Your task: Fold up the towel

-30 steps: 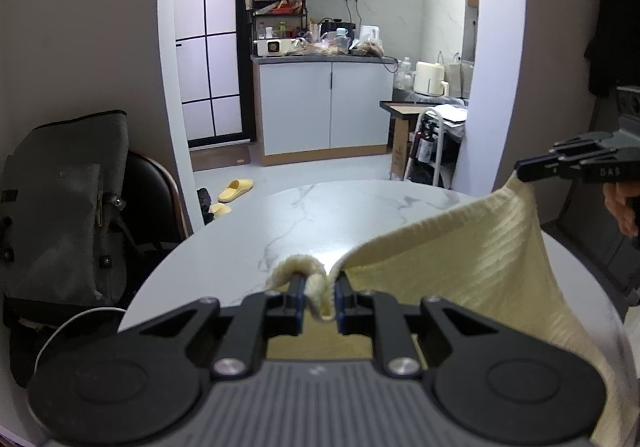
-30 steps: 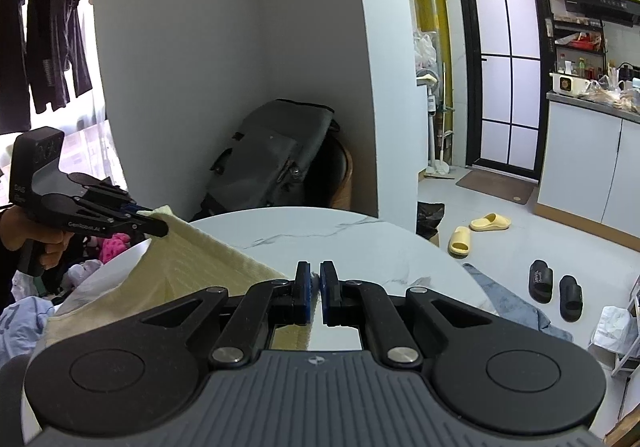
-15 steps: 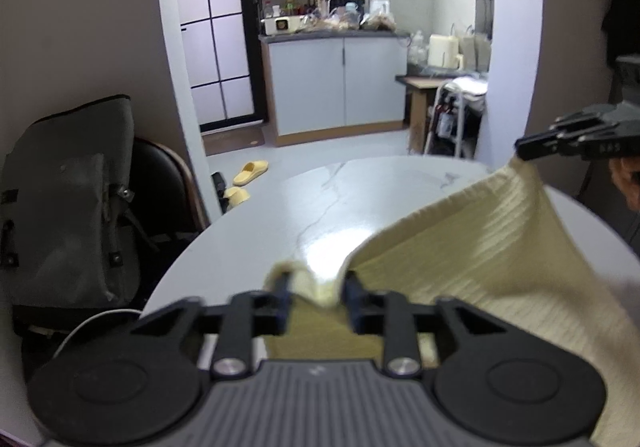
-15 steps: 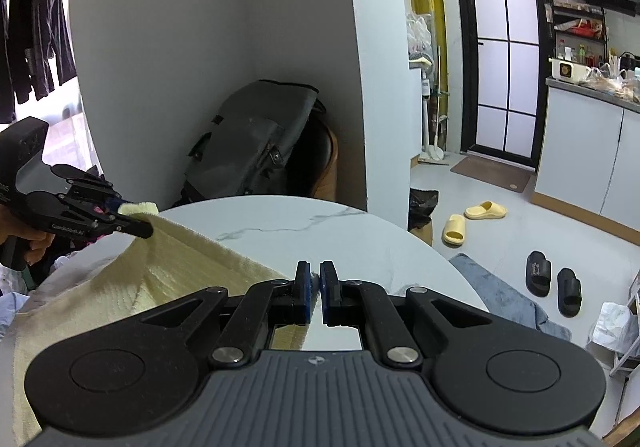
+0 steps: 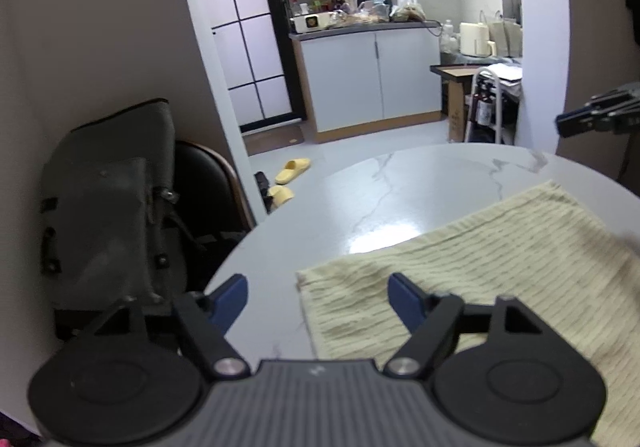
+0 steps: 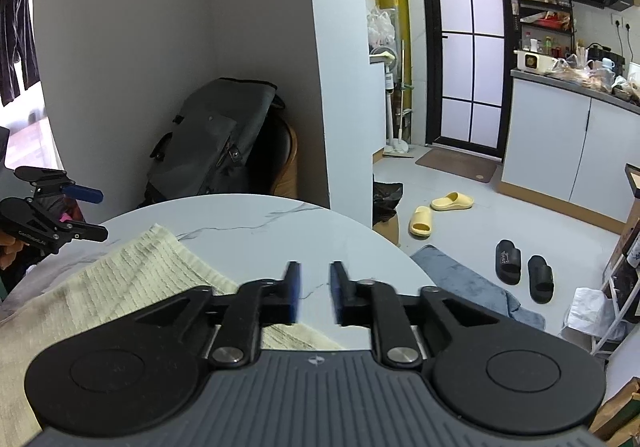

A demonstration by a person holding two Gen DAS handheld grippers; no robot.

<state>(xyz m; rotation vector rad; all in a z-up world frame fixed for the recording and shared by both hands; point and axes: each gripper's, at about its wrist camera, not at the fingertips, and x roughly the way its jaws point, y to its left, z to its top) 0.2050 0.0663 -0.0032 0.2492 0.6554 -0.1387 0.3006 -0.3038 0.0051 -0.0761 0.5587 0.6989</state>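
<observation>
A pale yellow ribbed towel lies flat on the round white marble table. My left gripper is wide open and empty, raised just above the towel's near left corner. It also shows in the right wrist view, open beside the towel's far corner. The towel also shows in the right wrist view. My right gripper is open and empty above the towel's other corner, and it shows at the right edge of the left wrist view.
A chair with a grey backpack stands by the table's left edge, also seen in the right wrist view. Yellow slippers, black slippers and a blue cloth lie on the floor. White kitchen cabinets stand behind.
Both grippers have opened and let go of the towel corners. The towel has dropped from its raised, held state to lie flat on the table. Both grippers have drawn back.
</observation>
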